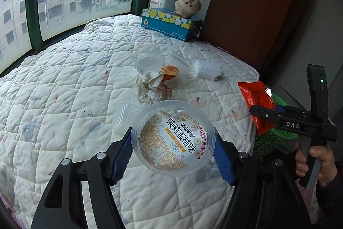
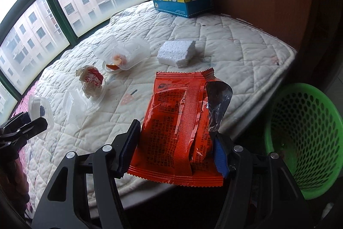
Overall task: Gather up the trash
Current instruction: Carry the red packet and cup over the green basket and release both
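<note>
Your right tool (image 2: 174, 151) had the red wrapper (image 2: 182, 121) clamped right beside the green basket (image 2: 308, 143), while your left tool (image 1: 173, 153), gripping the plastic cup (image 1: 173, 138), sat farther from it.

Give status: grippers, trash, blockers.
Left gripper shut on cup. Right gripper shut on red wrapper. Green bin at right, path clear. Foam block, clear trays left on quilt.

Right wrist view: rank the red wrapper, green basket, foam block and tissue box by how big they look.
1. red wrapper, though it is nearest the camera, which inflates it
2. green basket, partly cut off
3. and 4. tissue box and foam block look alike, too close to rank
</note>
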The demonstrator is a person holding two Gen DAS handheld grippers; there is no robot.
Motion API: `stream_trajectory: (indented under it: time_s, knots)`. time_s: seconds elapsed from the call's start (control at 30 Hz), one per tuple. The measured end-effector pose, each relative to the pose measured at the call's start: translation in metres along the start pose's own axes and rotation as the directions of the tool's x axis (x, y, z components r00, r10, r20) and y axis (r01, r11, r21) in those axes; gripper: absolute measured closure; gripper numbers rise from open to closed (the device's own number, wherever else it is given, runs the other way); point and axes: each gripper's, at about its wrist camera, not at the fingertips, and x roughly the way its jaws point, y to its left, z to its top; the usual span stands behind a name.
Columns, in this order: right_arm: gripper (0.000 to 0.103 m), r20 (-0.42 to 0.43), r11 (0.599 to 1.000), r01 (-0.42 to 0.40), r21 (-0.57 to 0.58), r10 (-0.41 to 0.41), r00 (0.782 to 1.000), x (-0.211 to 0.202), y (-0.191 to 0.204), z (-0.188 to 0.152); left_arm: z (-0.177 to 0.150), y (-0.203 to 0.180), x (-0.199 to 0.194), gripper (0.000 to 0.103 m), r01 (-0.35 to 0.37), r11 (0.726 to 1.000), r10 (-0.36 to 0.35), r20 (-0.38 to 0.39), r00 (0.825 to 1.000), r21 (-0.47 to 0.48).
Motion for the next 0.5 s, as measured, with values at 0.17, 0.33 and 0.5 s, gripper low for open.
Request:
stream_trajectory:
  time_s: [0.17,0.33,0.5]
  knots:
    - [0.041,0.034,0.999,0.029,0.044,-0.031,0.999,-0.022,-0.031,-0.004,0.012,-0.039,0.011,0.036,0.047,0.998,-0.047,-0.009,0.999,0.046]
    - [0.041,0.050,0.992,0.079,0.103,-0.085,0.995,-0.039,-0.072,-0.012,0.023,-0.080,0.028,0.036,0.094,0.992,-0.092,-0.027,0.995,0.088]
    - [0.041,0.043,0.977,0.140,0.158,-0.148,0.988,-0.053,-0.116,-0.021,0.034,-0.121,0.049,0.036,0.139,0.982,-0.133,-0.054,0.990,0.125]
